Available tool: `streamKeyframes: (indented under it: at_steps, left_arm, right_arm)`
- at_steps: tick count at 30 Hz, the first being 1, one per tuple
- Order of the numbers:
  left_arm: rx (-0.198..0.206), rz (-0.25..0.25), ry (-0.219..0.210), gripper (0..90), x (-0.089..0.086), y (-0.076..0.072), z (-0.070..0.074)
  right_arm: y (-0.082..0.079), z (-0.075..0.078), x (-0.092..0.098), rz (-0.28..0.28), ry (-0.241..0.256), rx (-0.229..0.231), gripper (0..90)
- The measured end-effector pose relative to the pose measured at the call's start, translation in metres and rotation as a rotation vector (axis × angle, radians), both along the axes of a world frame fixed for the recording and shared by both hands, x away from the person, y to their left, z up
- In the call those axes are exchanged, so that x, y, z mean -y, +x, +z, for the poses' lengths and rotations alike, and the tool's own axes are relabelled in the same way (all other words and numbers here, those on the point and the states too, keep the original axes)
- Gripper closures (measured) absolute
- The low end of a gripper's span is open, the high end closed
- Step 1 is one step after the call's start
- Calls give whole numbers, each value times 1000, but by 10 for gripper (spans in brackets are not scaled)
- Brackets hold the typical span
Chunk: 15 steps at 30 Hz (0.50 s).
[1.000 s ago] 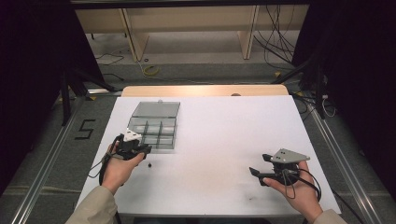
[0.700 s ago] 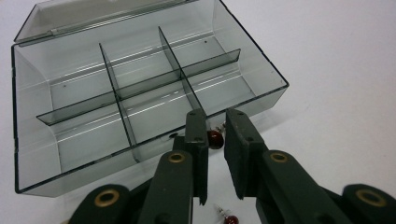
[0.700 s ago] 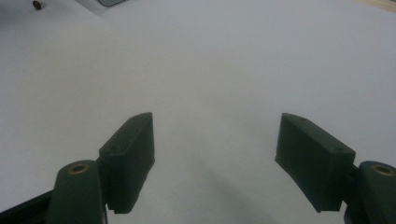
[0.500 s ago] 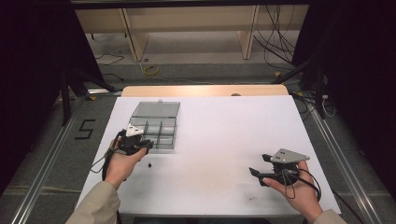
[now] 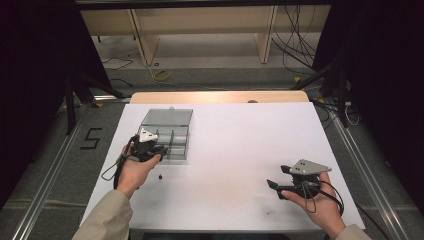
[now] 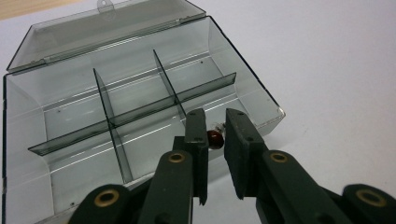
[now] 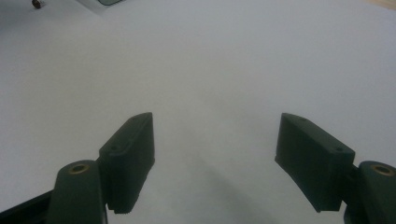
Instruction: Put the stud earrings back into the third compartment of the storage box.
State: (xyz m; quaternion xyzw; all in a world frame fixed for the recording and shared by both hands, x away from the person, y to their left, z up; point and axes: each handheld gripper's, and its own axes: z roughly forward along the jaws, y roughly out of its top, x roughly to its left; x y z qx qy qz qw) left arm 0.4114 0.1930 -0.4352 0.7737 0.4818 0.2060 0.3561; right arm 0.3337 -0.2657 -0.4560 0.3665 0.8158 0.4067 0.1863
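Left gripper view: left gripper (image 6: pixel 215 135) pinches small red-brown bead (image 6: pixel 214 137) over clear divided box (image 6: pixel 116 93); right gripper (image 7: pixel 215 158) jaws spread wide, empty

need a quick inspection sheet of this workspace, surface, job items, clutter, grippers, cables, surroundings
surface: white table top, bare across the middle, with a wooden edge at the far side.
job's things: clear compartment box, lid open and lying back, dividers in place; small dark red bead between the left gripper's fingers over the box's near edge; another small dark bead on the table near the left hand.
clutter: nothing seen.
grippers: left gripper closed to a narrow gap around the bead, contact unclear; right gripper wide open, holding nothing.
cables: one trails from each gripper; loose cables on the floor beyond.
surroundings: wooden frame legs, floor rails, black curtains.
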Motion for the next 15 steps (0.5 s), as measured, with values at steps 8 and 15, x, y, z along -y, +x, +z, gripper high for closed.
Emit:
streamKeyframes:
  at_steps: [8, 15]
  left_arm:
    - [-5, -3, -1, 788, 4, 8, 0]
    - [-6, -6, 7, 788, 9, 18, -3]
  right_arm:
    - [1, 0, 0, 0, -1, -1, 286]
    - [1, 0, 0, -1, -2, -3, 286]
